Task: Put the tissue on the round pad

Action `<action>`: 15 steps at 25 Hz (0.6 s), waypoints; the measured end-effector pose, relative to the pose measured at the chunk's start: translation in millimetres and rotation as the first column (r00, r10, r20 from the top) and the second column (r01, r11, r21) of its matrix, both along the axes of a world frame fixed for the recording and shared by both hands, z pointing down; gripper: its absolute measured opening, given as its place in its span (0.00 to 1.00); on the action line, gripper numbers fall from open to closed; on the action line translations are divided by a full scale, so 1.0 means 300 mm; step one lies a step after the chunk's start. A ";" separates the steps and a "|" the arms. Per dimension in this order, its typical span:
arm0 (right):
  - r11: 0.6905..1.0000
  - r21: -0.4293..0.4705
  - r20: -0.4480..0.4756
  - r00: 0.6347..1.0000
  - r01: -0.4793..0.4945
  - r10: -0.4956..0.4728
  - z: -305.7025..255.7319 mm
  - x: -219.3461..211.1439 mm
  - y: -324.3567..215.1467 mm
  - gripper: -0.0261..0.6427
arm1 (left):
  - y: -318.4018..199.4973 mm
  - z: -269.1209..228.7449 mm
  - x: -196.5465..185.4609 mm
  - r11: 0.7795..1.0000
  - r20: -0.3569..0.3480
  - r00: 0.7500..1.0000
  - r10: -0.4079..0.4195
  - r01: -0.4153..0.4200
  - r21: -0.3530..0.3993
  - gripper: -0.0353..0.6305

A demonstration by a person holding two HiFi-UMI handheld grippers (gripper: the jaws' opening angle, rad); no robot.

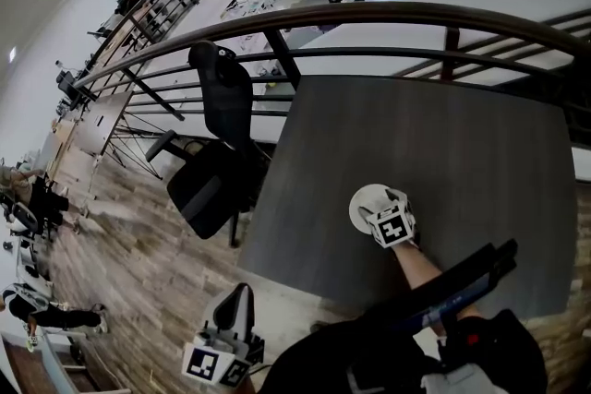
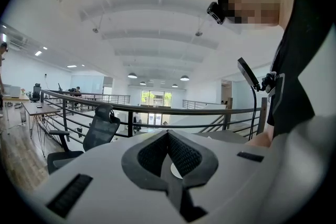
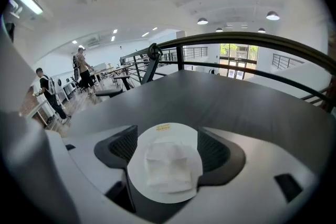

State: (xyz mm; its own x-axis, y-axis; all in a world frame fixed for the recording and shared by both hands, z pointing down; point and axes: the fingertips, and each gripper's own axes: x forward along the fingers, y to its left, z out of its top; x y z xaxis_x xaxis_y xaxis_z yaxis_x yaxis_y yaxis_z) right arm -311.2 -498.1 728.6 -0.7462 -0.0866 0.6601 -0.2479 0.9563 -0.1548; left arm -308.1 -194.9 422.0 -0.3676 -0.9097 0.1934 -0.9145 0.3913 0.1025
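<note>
The tissue [image 3: 167, 165] lies on the round pad [image 3: 164, 130] near the table's [image 1: 416, 143] front edge, between the right gripper's [image 3: 168, 141] parted jaws (not pinched). The left gripper [image 2: 169, 136] is closed, empty; a chair [image 1: 217, 152] flanks the left edge.

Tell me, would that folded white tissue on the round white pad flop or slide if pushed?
Creased and soft-looking, the folded white tissue probably flops when lifted. Thin and light, it likely slides over the smooth round white pad.
</note>
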 end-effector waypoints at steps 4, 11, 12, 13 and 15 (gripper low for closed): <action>1.000 0.000 0.106 0.994 -0.022 0.022 -0.140 -0.021 0.000 0.56 | -0.038 0.010 -0.006 0.999 -0.002 0.999 0.044 -0.044 0.020 0.06; 0.996 0.062 0.289 0.957 -0.058 0.038 -0.398 0.034 0.020 0.27 | -0.108 -0.017 0.046 0.986 -0.001 0.987 0.159 -0.159 0.053 0.06; 0.996 0.065 0.311 0.950 -0.058 0.035 -0.429 0.044 0.032 0.21 | -0.110 -0.020 0.052 0.984 -0.003 0.986 0.169 -0.168 0.057 0.06; 0.996 0.068 0.331 0.943 -0.058 0.033 -0.456 0.051 0.044 0.17 | -0.110 -0.023 0.057 0.982 -0.002 0.984 0.180 -0.180 0.063 0.06; 0.995 0.072 0.360 0.932 -0.061 0.031 -0.499 0.067 0.072 0.08 | -0.095 -0.012 0.058 0.979 0.004 0.981 0.195 -0.195 0.053 0.06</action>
State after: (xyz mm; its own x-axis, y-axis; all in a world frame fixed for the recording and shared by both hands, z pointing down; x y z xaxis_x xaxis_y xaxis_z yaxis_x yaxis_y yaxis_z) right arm -291.1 -476.6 578.8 -0.9256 -0.1686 0.3389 -0.2346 0.9582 -0.1640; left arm -290.7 -223.3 418.5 -0.1815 -0.9729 0.1432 -0.9726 0.1991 0.1199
